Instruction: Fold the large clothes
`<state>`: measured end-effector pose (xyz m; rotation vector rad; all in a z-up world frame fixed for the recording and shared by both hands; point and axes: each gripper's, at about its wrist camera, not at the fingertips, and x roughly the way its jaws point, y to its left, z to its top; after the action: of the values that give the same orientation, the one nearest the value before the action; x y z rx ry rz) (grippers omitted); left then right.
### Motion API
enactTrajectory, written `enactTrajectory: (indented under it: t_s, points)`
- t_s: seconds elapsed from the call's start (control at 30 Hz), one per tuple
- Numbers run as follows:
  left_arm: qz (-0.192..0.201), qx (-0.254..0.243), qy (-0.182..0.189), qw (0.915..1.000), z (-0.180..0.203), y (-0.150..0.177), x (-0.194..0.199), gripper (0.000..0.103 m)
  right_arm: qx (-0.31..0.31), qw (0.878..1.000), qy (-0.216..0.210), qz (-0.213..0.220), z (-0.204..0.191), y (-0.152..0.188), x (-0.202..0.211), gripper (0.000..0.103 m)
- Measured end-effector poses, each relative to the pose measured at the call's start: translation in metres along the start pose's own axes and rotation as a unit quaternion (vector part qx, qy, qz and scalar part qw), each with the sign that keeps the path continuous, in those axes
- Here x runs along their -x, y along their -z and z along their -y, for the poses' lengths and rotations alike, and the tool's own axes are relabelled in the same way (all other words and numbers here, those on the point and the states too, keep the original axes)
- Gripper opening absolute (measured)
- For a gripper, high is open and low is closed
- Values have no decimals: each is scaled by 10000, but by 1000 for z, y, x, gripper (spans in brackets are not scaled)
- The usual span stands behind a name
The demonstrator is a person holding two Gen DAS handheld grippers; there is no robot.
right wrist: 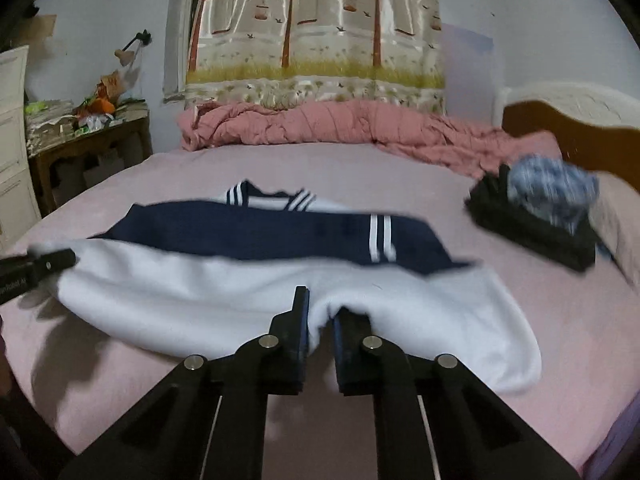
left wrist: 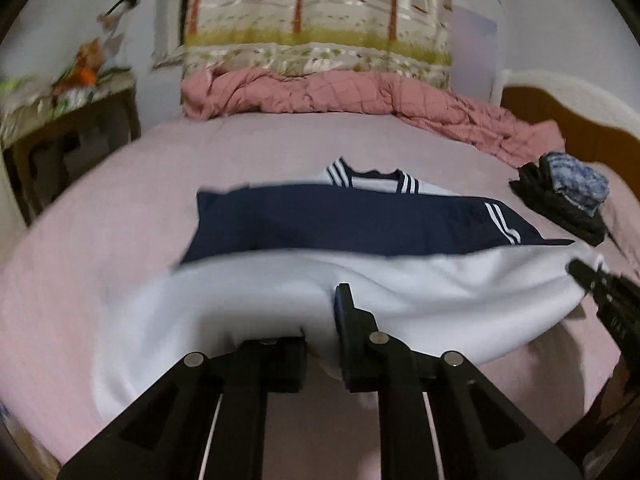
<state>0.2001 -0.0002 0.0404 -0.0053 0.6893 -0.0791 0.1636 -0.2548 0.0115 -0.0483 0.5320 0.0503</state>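
White fabric at the near hem of the sweatshirt (left wrist: 280, 292) runs between the fingers of both grippers. Left gripper (left wrist: 320, 336): hem bunched between the two fingers, which are drawn nearly together and clamped on the cloth; the left finger is partly hidden behind the fold. Right gripper (right wrist: 320, 316): same state, fingers nearly closed with a pinch of white hem between them. In the left wrist view the right gripper shows at the far right edge of the garment; in the right wrist view the left gripper shows at the garment's far left edge. So each holds one end of the near hem.

Sweatshirt lies on the bed (right wrist: 540, 312), on a pink sheet, collar end away from the cameras. Near half white; a navy band crosses the middle, carrying two white stripes; collar navy with white stripes. Held hem is raised off the sheet and sags between the grips; edges motion-blurred.

Folded dark and blue-patterned clothes (right wrist: 540, 208) sit well apart, to the right. Pink quilt (left wrist: 340, 92) is heaped at the far side.
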Motion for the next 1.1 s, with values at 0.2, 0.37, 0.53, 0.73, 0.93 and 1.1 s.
enactTrajectory:
  t_s: [0.2,0.37,0.53,0.73,0.93,1.1]
  points:
    - [-413,-162,-12,9990,-4,-93,-81,11,264,9995,105,-139,4,-84,-76,9]
    - [-978,277,104,9948,-21,-123,-170,10,413,9978,276,-436,-2,-113,-153,9]
    - [-837,114,-120,9964,-21,-138,-201,10,85,9979,412,-490,4,-125,-207,8]
    - [-1051,158,-332,9938,-26,-130,-257,11,-629,9943,160,-850,22,-123,-276,8]
    - [-426,-60,-456,9980,-18,-109,-262,14,-507,9942,174,-930,18,-109,-302,9]
    - [-248,60,-237,9994,-26,-109,-251,20,-546,9952,39,-815,22,-110,-297,20]
